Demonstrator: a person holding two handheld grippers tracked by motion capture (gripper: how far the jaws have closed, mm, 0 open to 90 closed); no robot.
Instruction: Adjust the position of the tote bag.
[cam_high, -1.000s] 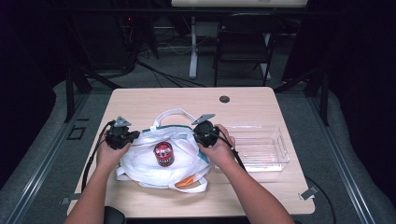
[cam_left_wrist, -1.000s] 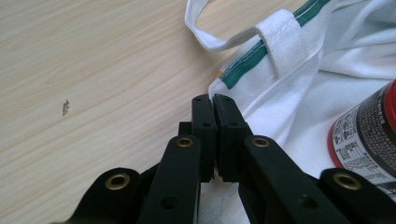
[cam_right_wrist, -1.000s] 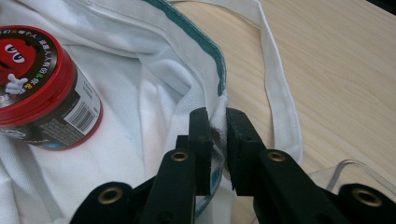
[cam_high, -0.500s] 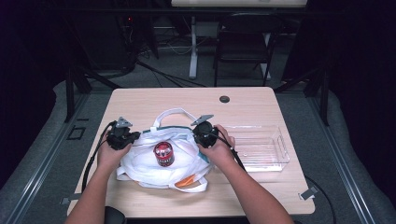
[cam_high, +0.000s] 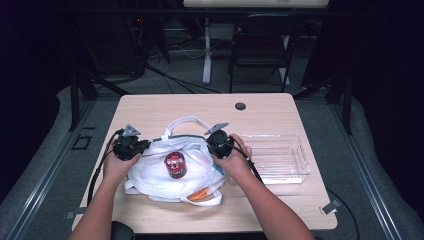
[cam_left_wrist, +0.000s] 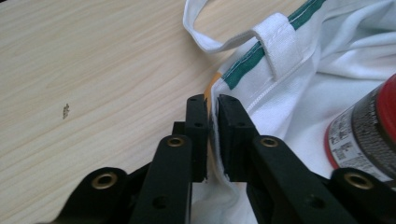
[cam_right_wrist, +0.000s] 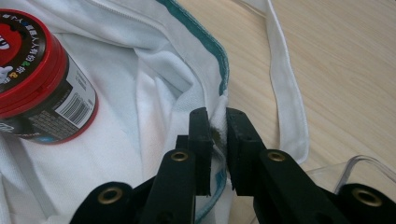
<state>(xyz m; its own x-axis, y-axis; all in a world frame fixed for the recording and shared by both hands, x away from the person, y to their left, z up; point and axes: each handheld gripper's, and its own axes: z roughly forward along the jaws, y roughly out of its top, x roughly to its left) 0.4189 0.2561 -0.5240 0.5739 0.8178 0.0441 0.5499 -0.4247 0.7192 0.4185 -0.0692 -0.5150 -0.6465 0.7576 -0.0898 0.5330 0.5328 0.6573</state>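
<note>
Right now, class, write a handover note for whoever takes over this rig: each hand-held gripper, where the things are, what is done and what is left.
Left hand-held gripper: jaws have just been opening, bag rim still between them, grip easing.
Right hand-held gripper: shut on the bag rim at the opposite side.
Bag lies on the table, mouth spread, handles loose. Can sits on the white fabric in the bag's mouth. Clear tray stands to the right, apart from the bag.
Done: can placed, mouth held wide.
Left, probably: let go of the rim on both sides.
</note>
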